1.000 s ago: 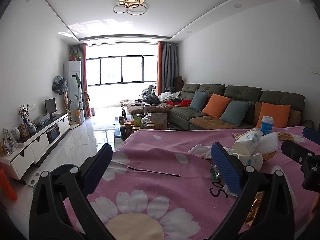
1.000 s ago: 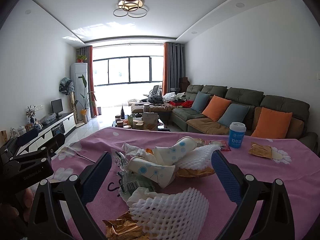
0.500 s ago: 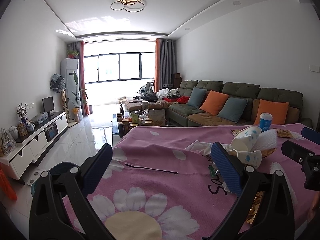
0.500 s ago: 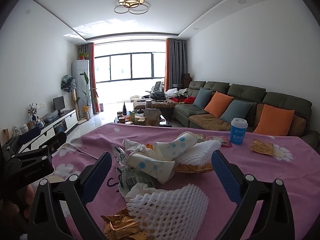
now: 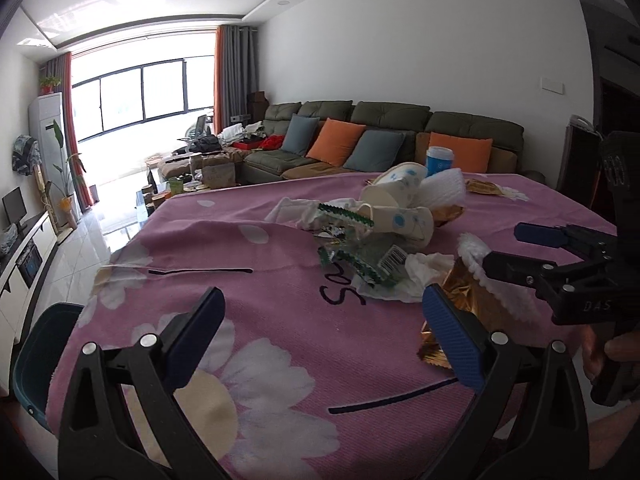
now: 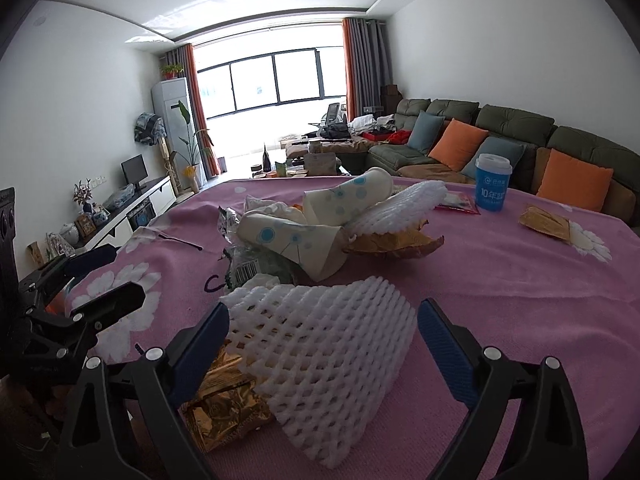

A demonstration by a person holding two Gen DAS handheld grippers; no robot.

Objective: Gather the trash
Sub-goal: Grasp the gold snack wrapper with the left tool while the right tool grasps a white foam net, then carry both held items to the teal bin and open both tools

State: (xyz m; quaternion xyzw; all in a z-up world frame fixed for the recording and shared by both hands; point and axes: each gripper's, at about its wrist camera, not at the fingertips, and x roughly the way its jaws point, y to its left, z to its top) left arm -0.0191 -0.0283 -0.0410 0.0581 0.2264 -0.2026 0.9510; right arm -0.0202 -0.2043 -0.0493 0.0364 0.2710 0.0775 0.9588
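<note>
A heap of trash lies on the pink flowered tablecloth (image 5: 248, 320): crushed dotted paper cups (image 6: 300, 232), a green wrapper (image 5: 352, 264), tissue (image 5: 416, 272) and a gold wrapper (image 6: 224, 400). A white foam net (image 6: 320, 344) lies nearest, between the fingers of my right gripper (image 6: 324, 316). Its jaws are closing, and the pads stand at the net's edges without squeezing it. My left gripper (image 5: 322, 300) hangs open over bare cloth left of the heap, nothing between its fingers. Each gripper also shows in the other's view, the right gripper (image 5: 516, 252) and the left gripper (image 6: 106, 276).
A blue lidded cup (image 6: 492, 184), a red packet (image 6: 456, 202) and a gold packet (image 6: 544, 220) lie further back on the table. A dark teal bin (image 5: 36, 356) stands on the floor by the table's left edge. A sofa with cushions (image 5: 360, 148) lines the far wall.
Both grippers have dropped and tipped down toward the table. The right one now has the foam net between its fingers, which stand slightly narrower. The left gripper stays open.
</note>
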